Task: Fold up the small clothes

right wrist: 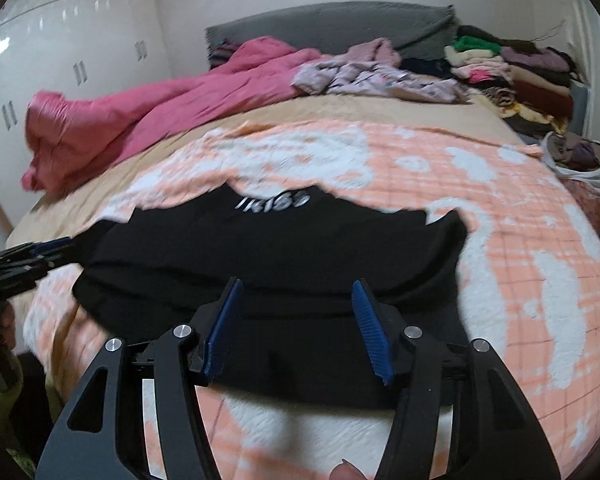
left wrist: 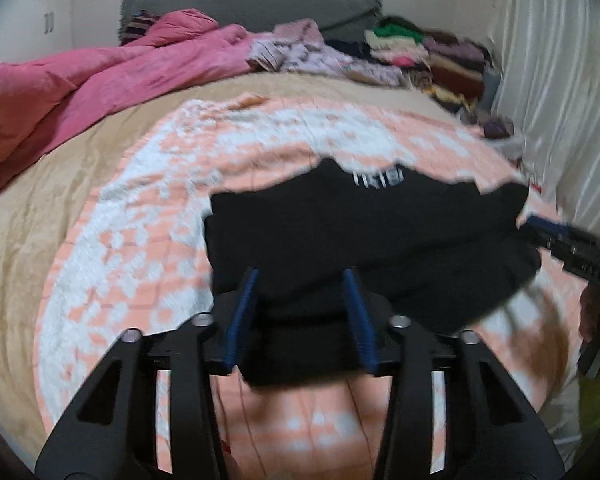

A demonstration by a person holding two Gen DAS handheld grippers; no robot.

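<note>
A black garment [left wrist: 360, 232] with white lettering [left wrist: 378, 179] lies folded on a peach and white blanket [left wrist: 140, 240] on the bed. My left gripper [left wrist: 300, 276] is open over the garment's near left part; the blue pads [left wrist: 240, 320] stand apart, and the black cloth passes below and between them. In the right wrist view the same garment [right wrist: 280, 248] spreads ahead, and my right gripper [right wrist: 298, 282] is open above its near edge, with the pads [right wrist: 370, 328] wide apart. Each gripper shows at the edge of the other's view, the right gripper [left wrist: 540, 228] and the left gripper [right wrist: 56, 246].
A pink duvet [right wrist: 140, 112] is bunched at the far left of the bed. Loose pale clothes [right wrist: 372, 76] and a stack of folded clothes [right wrist: 520, 76] sit by the grey headboard [right wrist: 332, 24]. White curtains [left wrist: 548, 80] hang on the right, and white wardrobe doors [right wrist: 60, 48] stand on the left.
</note>
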